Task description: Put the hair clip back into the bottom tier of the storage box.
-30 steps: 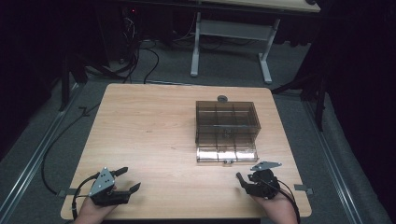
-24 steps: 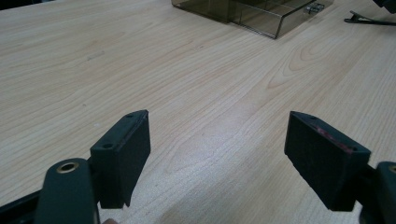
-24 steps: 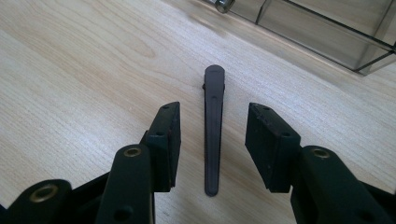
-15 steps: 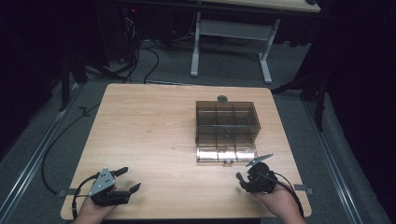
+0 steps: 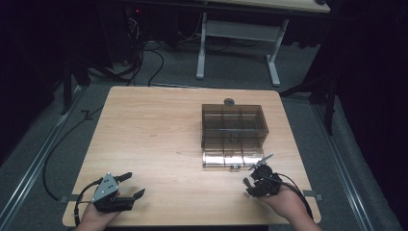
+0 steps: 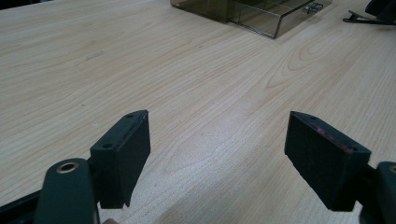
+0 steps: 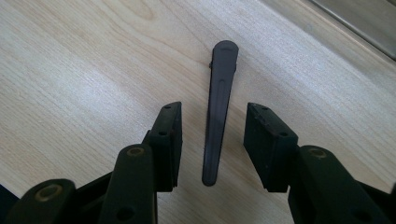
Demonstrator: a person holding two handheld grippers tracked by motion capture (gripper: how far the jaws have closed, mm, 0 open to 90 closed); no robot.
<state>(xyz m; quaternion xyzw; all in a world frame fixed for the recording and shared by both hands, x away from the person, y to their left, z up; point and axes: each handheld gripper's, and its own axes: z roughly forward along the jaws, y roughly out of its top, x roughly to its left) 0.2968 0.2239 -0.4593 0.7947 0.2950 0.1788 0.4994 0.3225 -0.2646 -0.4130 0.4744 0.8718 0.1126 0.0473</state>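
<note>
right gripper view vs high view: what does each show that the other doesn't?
Right gripper view: close-up of a slim dark hair clip lying flat on the wood between the right gripper fingers, which stand apart from it on both sides.

High view: the whole table, the smoky clear compartment box with a small round thing behind it, the left gripper open near the front edge, and the floor with cables and another table's legs.

Both: the right gripper and the light wooden tabletop.
</note>
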